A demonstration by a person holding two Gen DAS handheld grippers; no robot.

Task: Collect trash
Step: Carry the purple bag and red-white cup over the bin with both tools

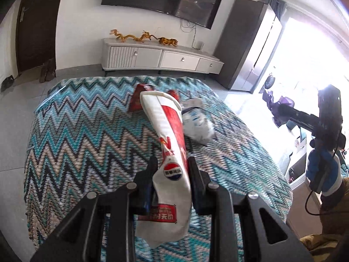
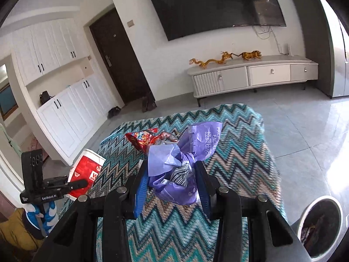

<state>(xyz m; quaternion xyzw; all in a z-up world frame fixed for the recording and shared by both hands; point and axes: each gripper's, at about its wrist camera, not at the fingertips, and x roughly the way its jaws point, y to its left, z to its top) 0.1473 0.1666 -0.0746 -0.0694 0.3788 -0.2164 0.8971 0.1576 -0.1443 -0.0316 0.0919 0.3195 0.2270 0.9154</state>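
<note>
The left gripper clamps a crushed paper cup, its long axis pointing toward the blanket's far edge; the right gripper pinches a crumpled purple wrapper.

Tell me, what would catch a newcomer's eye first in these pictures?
Probably the two black grippers, each clamped on litter: the left gripper pinches a crushed red-and-white cup, the right gripper a crumpled purple wrapper. Under them spreads a loud teal zigzag blanket, with a red snack bag lying at its far end. A bin stands at the lower right.
</note>
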